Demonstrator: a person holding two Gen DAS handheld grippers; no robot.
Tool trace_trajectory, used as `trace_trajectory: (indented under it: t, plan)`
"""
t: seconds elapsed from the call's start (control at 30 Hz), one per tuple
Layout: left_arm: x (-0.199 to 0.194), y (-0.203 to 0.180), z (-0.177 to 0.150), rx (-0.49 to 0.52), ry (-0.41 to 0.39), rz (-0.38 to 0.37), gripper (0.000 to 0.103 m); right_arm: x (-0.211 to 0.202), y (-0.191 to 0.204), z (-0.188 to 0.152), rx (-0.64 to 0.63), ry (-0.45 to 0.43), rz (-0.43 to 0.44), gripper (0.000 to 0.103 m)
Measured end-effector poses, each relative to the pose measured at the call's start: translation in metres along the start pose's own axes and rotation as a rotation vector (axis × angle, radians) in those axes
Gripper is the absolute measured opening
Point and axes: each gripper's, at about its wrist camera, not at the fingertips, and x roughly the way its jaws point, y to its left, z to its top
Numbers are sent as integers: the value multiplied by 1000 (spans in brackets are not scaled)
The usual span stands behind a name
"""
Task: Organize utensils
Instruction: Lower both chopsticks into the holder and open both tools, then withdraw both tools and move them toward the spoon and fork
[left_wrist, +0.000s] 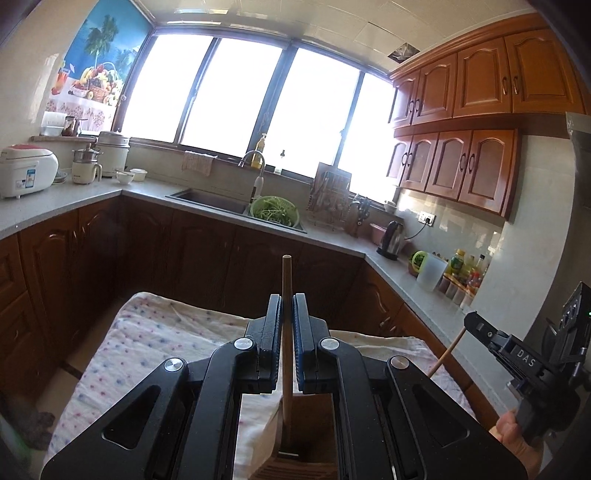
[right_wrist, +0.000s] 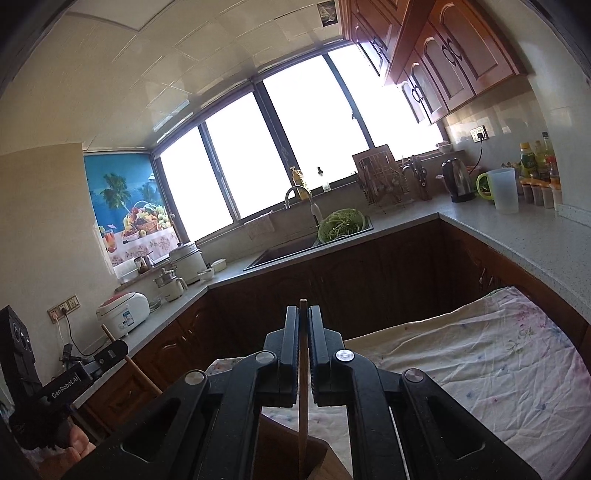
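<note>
Each tool clenches one wooden stick upright, left tool (left_wrist: 287, 323) and right tool (right_wrist: 303, 332), lower ends lined up over a wooden holder (left_wrist: 310, 435) on the cloth-covered table (left_wrist: 155, 332), apparently for slotting in.

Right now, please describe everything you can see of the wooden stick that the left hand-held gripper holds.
The stick is thin, round and straight, of light brown wood, like a chopstick. It stands almost upright, clamped between the blue-lined pads of the left hand-held gripper, which is shut on it. Its blunt top end rises above the fingertips. Its lower end goes down into a brown wooden box below the gripper, above a dotted cloth. The right wrist view shows it slanted in that gripper.
</note>
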Motion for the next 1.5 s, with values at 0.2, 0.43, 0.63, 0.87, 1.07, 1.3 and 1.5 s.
trace_trajectory:
  t: [0.2, 0.43, 0.63, 0.87, 1.07, 1.3, 1.5]
  plan:
    - [24, 1, -25, -14, 37, 8, 5, 9, -7, -18, 16, 5, -12, 5]
    - [27, -5, -32, 21, 46, 10, 6, 16, -13, -32, 5, 35, -34, 5]
    - [30, -5, -28, 26, 67, 12, 6, 17, -12, -31, 4, 49, -37, 6]
    - [25, -6, -27, 20, 80, 20, 52, 15, -13, -28, 27, 71, -21, 28]
    - [8, -4, -26, 21, 69, 35, 71, -3, -14, -22, 48, 45, 8, 67]
    - [-14, 3, -38, 8, 99, 58, 87, -30, -14, -21, 49, 41, 27, 91]
    - [-35, 6, -53, -2, 144, 59, 89, -55, -22, -32, 76, 78, 49, 98]
